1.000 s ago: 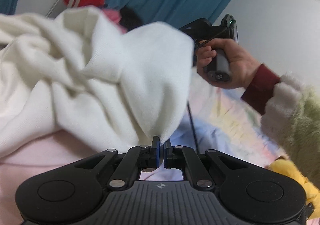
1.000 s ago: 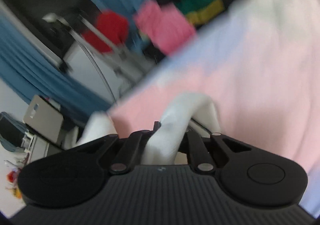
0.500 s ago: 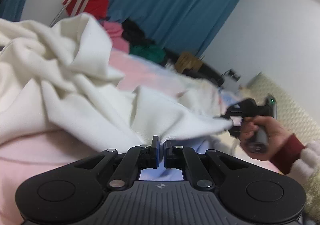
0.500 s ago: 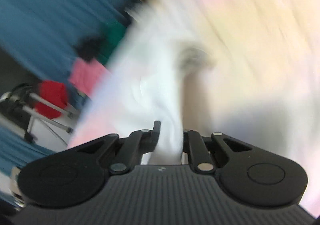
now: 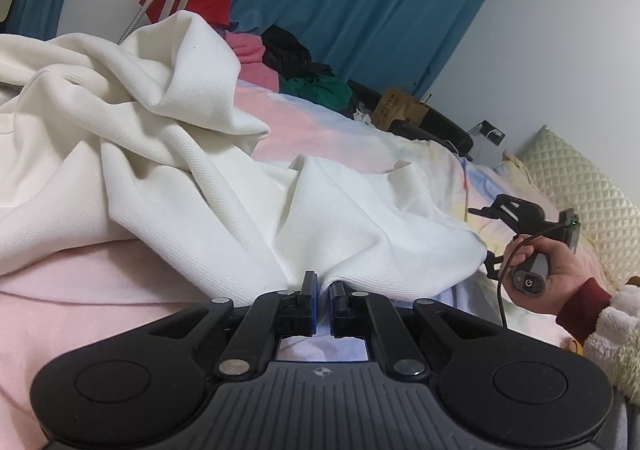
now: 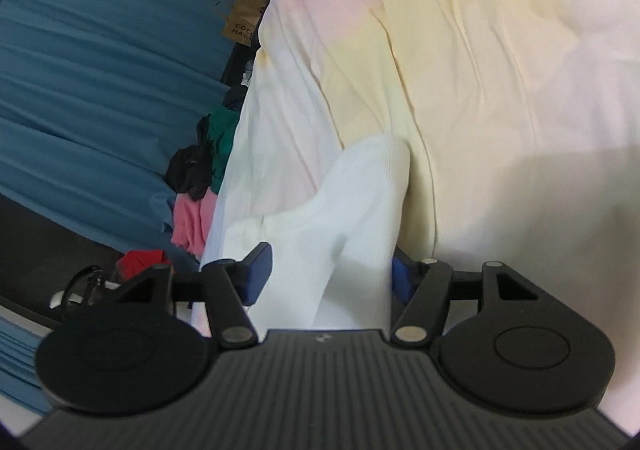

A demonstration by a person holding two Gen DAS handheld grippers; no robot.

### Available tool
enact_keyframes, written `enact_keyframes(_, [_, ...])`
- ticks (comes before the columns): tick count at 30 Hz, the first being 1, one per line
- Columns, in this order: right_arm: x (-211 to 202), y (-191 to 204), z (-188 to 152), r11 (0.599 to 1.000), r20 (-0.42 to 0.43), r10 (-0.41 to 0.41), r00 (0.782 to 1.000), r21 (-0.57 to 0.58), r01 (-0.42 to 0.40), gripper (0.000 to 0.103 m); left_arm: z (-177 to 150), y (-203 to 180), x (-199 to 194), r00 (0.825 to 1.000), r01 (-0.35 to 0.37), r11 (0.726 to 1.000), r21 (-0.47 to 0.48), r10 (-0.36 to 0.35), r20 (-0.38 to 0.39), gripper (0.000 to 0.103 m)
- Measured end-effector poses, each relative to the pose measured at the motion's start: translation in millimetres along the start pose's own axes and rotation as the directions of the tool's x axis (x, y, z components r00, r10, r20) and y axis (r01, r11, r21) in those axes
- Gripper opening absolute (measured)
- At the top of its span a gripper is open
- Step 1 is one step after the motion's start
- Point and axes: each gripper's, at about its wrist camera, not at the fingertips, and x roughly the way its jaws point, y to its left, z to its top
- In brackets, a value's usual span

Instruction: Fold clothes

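Two tools: both are seen at one white garment point(image 5: 168, 154), which lies rumpled on the bed point(image 5: 120, 290).
Left tool point(image 5: 323, 292): its jaws are pressed together on a pinch of the garment's near edge, low over the pink bedding.
Garment: most of it is heaped to the left in loose folds; a flatter part runs rightward toward the other tool.
Right tool point(image 6: 328, 270): its jaws stand apart, with a fold of the white cloth lying between them but not clamped; in the left view it is held in the right hand point(image 5: 560, 274), just beside the garment's right corner.
Step judged: an edge is being laid out flat before folding.
Doing it well: the right corner should be laid without bunching and the cloth cleared from the open jaws; the left pinch should be kept taut so the hem lies straight.
Containers: a brown paper bag point(image 5: 394, 108) is seen beyond the bed; its contents cannot be told.
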Motion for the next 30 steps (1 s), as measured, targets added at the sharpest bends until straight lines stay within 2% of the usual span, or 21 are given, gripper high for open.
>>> enact_keyframes(2, [15, -1, 3, 0.999, -0.035, -0.032, 0.999, -0.028, 0.031, 0.04, -2, 0, -3, 1.0, -0.006, 1.0, -0.003, 0.006, -0.005, 0.006])
enact_keyframes(3, [19, -1, 4, 0.997, -0.048, -0.053, 0.997, -0.056, 0.051, 0.024, -3, 0, -4, 1.0, -0.008, 1.0, -0.005, 0.008, -0.007, 0.006])
enact_keyframes(4, [23, 0, 4, 0.994, -0.06, -0.075, 0.995, -0.084, 0.069, 0.015, -3, 0, -4, 1.0, -0.01, 1.0, -0.006, 0.01, -0.009, 0.006])
enact_keyframes(6, [25, 4, 5, 0.986, -0.055, -0.101, 0.993, -0.14, 0.093, 0.01, -4, 0, -6, 1.0, -0.006, 1.0, -0.005, 0.006, -0.007, 0.006])
enact_keyframes(8, [15, 14, 7, 0.979, 0.001, -0.088, 0.996, -0.186, 0.087, 0.008, -4, -1, -8, 1.0, 0.01, 1.0, -0.004, -0.01, 0.002, 0.006])
enact_keyframes(11, [-13, 26, 10, 0.976, 0.16, -0.001, 0.987, -0.215, 0.036, 0.008, -4, -6, -12, 0.999, 0.046, 0.999, 0.012, -0.046, 0.024, 0.008])
enact_keyframes(14, [-38, 29, 11, 0.964, 0.284, -0.079, 0.956, -0.223, 0.147, 0.008, -4, -13, -14, 0.996, 0.076, 0.995, 0.071, -0.079, 0.036, 0.009])
enact_keyframes(15, [-41, 24, 11, 0.958, 0.303, -0.131, 0.944, -0.207, 0.199, 0.008, -4, -15, -13, 0.997, 0.072, 0.993, 0.089, -0.075, 0.034, 0.009])
enact_keyframes(16, [-40, 15, 12, 0.949, 0.299, -0.196, 0.934, -0.182, 0.257, 0.008, -5, -17, -11, 0.997, 0.062, 0.993, 0.105, -0.066, 0.03, 0.009])
enact_keyframes(18, [-30, -9, 13, 0.932, 0.227, -0.302, 0.926, -0.132, 0.336, 0.008, -6, -19, -7, 0.999, 0.045, 0.991, 0.125, -0.048, 0.017, 0.009])
enact_keyframes(21, [-25, -34, 11, 0.929, 0.165, -0.343, 0.925, -0.085, 0.359, 0.008, -10, -16, -1, 1.0, 0.024, 0.992, 0.124, -0.022, -0.013, 0.009])
enact_keyframes(24, [-28, -15, 6, 0.914, 0.194, -0.358, 0.913, -0.125, 0.385, 0.012, -10, -15, -2, 1.0, 0.022, 0.993, 0.116, -0.021, -0.017, 0.01])
enact_keyframes(26, [-22, 6, 4, 0.889, 0.197, -0.39, 0.9, -0.175, 0.424, 0.025, -11, -17, -4, 1.0, 0.023, 0.993, 0.117, -0.021, -0.019, 0.01])
enact_keyframes(28, [-31, 17, -3, 0.872, 0.226, -0.398, 0.889, -0.207, 0.444, 0.072, -11, -19, -5, 1.0, 0.016, 0.992, 0.122, -0.012, -0.028, 0.014])
enact_keyframes(29, [-37, 27, -3, 0.862, 0.267, -0.394, 0.879, -0.225, 0.455, 0.08, -11, -19, -5, 0.999, 0.011, 0.992, 0.124, -0.007, -0.036, 0.015])
enact_keyframes(30, [-44, 37, -2, 0.85, 0.309, -0.388, 0.868, -0.243, 0.467, 0.084, -11, -19, -6, 0.999, 0.009, 0.993, 0.116, -0.004, -0.044, 0.019])
